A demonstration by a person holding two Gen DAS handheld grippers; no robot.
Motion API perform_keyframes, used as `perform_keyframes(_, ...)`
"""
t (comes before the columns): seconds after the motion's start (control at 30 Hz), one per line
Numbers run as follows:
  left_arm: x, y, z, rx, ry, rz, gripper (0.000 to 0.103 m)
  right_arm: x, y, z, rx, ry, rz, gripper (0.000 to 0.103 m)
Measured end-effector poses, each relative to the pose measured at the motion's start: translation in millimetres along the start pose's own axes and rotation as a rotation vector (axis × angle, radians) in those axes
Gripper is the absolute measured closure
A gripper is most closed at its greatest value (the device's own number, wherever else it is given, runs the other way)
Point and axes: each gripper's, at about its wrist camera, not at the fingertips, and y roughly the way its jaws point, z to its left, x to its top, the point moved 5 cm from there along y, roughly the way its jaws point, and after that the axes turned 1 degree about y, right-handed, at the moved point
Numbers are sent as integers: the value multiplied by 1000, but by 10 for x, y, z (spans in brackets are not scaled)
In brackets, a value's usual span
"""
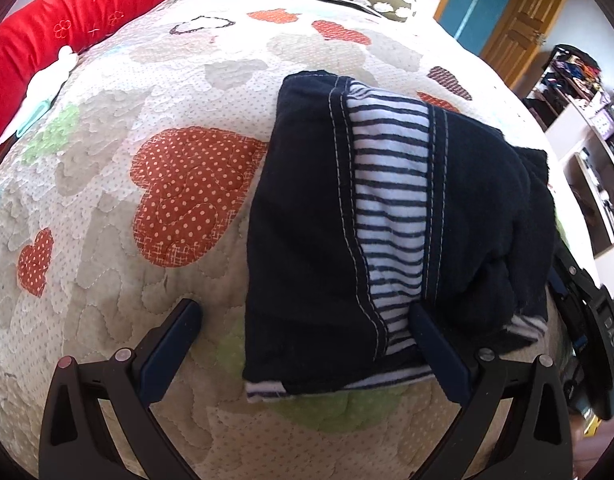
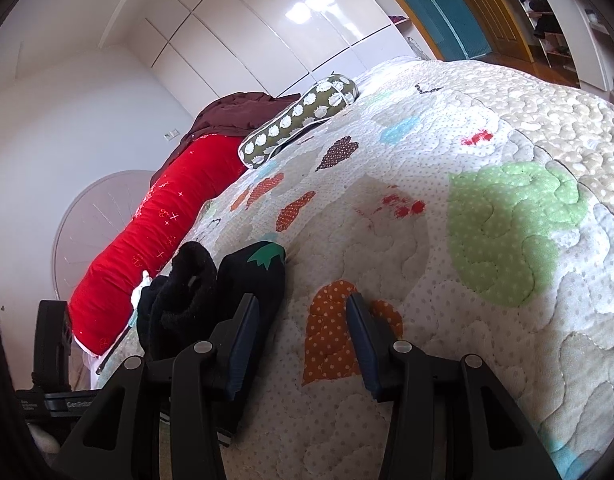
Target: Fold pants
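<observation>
the pants point(image 1: 387, 216) lie on the quilt point(image 1: 147, 80), already folded into a compact dark bundle with a striped lining strip showing along its length. in the left wrist view the bundle sits directly ahead of the left gripper point(image 1: 303, 316) and slightly toward its right finger; that finger's tip rests at or on the near part of the bundle, while the other finger stands clear over bare quilt. the left jaws are spread wide and clamp nothing.

long axis of the bundle: it runs away from the left tool, roughly in line with the direction the fingers point, so the near short edge is the one presented to the jaws.

in the right wrist view the right gripper point(image 2: 303, 304) has its jaws parted to a middling gap with only quilt between them. the pants point(image 2: 227, 292) appear as a dark mound just beside the outer face of its left finger, not between the fingers; contact cannot be told.

judgement: both tools are close to the bundle, but the left one faces it squarely and is better placed for a further fold or a final press. the fold appears nearly complete.
</observation>
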Motion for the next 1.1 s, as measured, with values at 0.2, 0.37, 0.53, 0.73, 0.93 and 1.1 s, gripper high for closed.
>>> perform_keyframes(0.2, -85, -187, 68, -83, -39, -7, 0, -55, 1, 62, -69, -55, -13, 55)
perform_keyframes(0.37, -120, -599, 101, -150, -44, -119, 0, -189, -22, 183, -206, -178, -27, 55)
perform_keyframes(0.53, -154, -1251, 149, -135, 2, -329, 0, -373, -67, 357, -411, -321, -27, 50)
perform_keyframes(0.73, -47, -1779, 358, -63, 20, -556, 0, -316, -106, 353, -464, -238, 47, 45)
perform_keyframes(0.93, 331, -1670, 418, -134, -4, -508, 0, -177, -154, 405, -515, -178, 168, 40)
perform_keyframes(1.1, 189, -1501, 426, -145, -4, -469, 0, -91, -296, 632, -492, -101, 133, 37)
